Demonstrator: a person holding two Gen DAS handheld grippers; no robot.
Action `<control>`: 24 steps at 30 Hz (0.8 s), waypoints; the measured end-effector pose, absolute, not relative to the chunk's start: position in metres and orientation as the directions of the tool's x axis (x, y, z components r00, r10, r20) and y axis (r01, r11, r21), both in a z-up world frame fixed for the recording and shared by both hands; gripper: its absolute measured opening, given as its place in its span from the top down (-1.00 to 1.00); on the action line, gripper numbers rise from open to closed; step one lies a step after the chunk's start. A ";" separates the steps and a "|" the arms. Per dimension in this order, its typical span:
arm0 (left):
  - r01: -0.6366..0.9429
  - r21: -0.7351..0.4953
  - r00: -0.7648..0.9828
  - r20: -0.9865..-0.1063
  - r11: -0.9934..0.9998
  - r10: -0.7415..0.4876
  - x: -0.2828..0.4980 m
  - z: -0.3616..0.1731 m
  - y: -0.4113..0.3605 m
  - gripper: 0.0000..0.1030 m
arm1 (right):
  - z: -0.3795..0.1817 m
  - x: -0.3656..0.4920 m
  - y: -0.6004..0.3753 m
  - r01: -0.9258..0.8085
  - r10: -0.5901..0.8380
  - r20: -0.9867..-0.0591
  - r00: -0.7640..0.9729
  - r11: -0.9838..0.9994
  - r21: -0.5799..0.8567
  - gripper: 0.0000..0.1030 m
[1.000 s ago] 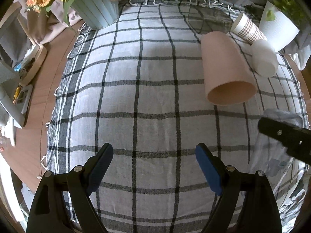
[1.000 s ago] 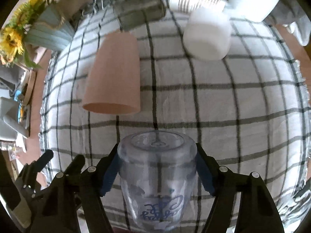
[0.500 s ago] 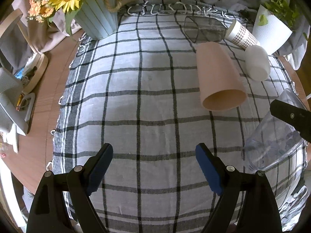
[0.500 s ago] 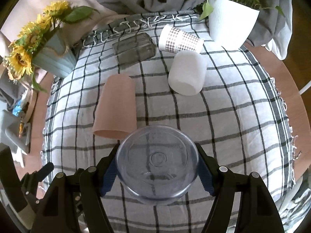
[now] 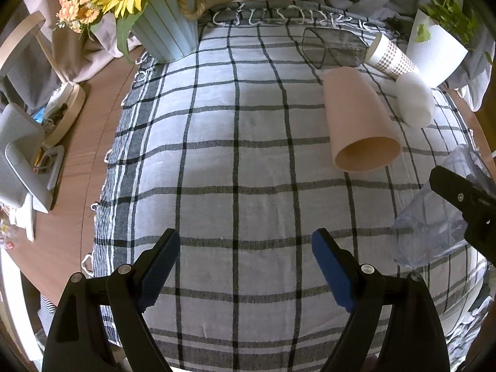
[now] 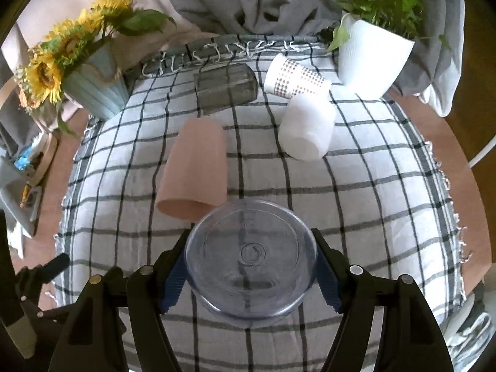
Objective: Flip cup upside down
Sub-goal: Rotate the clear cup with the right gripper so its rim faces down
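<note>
Right wrist: jaws clamping clear cup (image 6: 251, 260).

Pink cup (image 6: 193, 170), white cup (image 6: 307, 130) lying on checked cloth (image 5: 235, 167).

Clear glossy plastic cup (image 6: 251, 257), matt pink cup (image 6: 195, 167), woven checked cloth (image 5: 248, 155) over a smooth wooden table (image 5: 83, 142), ribbed white plant pot (image 6: 369, 59), patterned paper cup (image 6: 294, 76).
</note>
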State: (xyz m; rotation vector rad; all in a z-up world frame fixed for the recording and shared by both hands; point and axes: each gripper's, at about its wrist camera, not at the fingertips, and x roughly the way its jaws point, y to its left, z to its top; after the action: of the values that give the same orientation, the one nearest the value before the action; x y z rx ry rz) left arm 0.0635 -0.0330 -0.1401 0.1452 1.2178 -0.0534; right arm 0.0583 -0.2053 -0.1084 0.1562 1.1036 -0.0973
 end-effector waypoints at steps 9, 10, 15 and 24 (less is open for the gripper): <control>0.116 0.075 0.351 -0.936 0.990 0.030 0.060 -0.136 -0.033 -0.72 | -0.109 0.039 -0.203 0.159 0.006 -0.910 0.415 0.984 0.080 -0.39; 0.117 0.075 0.352 -0.936 0.990 0.029 0.060 -0.136 -0.033 -0.72 | -0.109 0.037 -0.202 0.158 0.004 -0.909 0.416 0.985 0.077 -0.39; 0.102 0.077 0.362 -0.932 0.992 0.035 0.059 -0.131 -0.031 -0.82 | -0.109 0.033 -0.198 0.153 -0.006 -0.912 0.409 0.986 0.062 -0.39; 0.091 0.081 0.380 -0.924 0.993 0.040 0.058 -0.121 -0.028 -0.83 | -0.110 0.035 -0.206 0.193 0.014 -0.916 0.401 0.976 0.099 -0.39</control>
State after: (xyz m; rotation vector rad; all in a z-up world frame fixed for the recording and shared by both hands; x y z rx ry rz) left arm 0.0581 -0.0278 -0.1209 0.1253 1.1815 -0.0324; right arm 0.0347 -0.2056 -0.1098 0.2012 1.1553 -0.1140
